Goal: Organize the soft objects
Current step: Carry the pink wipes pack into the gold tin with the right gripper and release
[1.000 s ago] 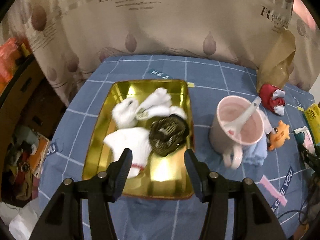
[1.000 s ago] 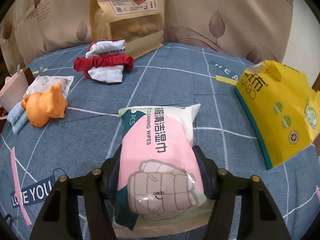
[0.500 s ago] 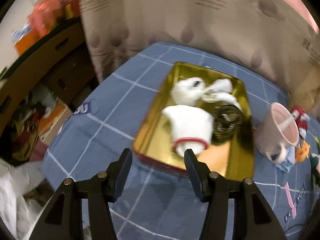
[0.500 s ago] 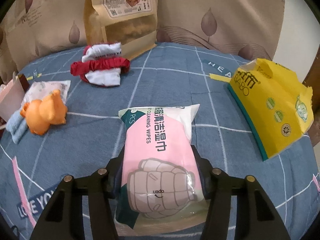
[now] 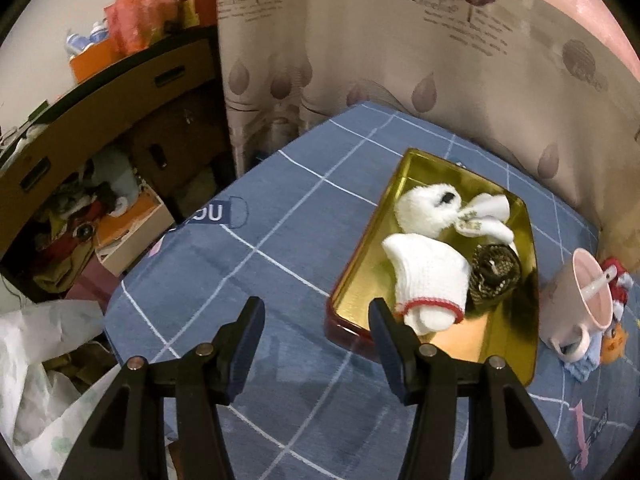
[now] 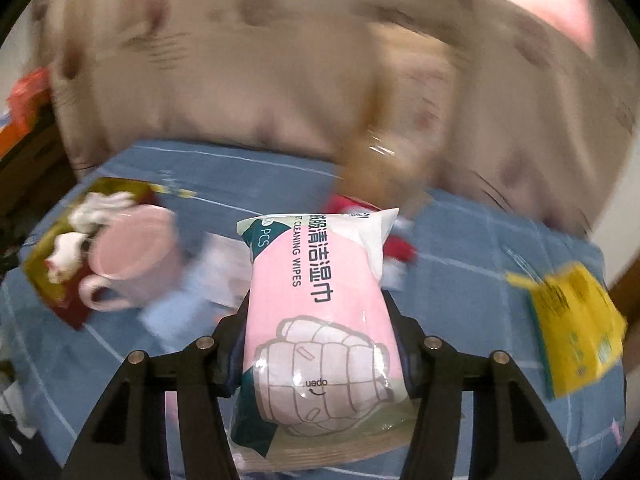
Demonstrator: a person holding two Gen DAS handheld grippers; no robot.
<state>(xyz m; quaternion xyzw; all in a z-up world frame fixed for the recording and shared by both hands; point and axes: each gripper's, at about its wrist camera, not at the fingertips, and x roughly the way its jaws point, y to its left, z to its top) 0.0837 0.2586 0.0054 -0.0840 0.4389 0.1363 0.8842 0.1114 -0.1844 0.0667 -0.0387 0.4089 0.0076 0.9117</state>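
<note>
Left wrist view: the left gripper (image 5: pixel 316 312) is held with its jaws wide apart and nothing between them, above the blue checked tablecloth (image 5: pixel 256 280). Its right fingertip is seen just in front of the near left corner of the gold tray (image 5: pixel 360 280); whether it touches the tray cannot be told. Inside the tray a white sock with a red cuff (image 5: pixel 430 280) lies nearest, a fluffy white item (image 5: pixel 424 210) and a folded white cloth (image 5: pixel 488 216) lie further back, and a dark woven bundle (image 5: pixel 496 272) is set just right of the sock. Right of the tray a pink mug (image 5: pixel 584 304) with a white spoon (image 5: pixel 598 284) in it is seen, with an orange toy (image 5: pixel 614 342) beside its base. A patterned curtain (image 5: pixel 440 60) hangs behind the table.

Right wrist view: the right gripper (image 6: pixel 318 316) is closed on a pink pack of cleaning wipes (image 6: pixel 320 300), both pads pressed against its sides, the jaws having just tightened a little on it. The pack is held clear above the tablecloth. The background is blurred; the mug and tray are made out at the left, a yellow packet (image 6: pixel 576 320) at the right, and red and white fabric (image 6: pixel 400 246) behind the pack.
</note>
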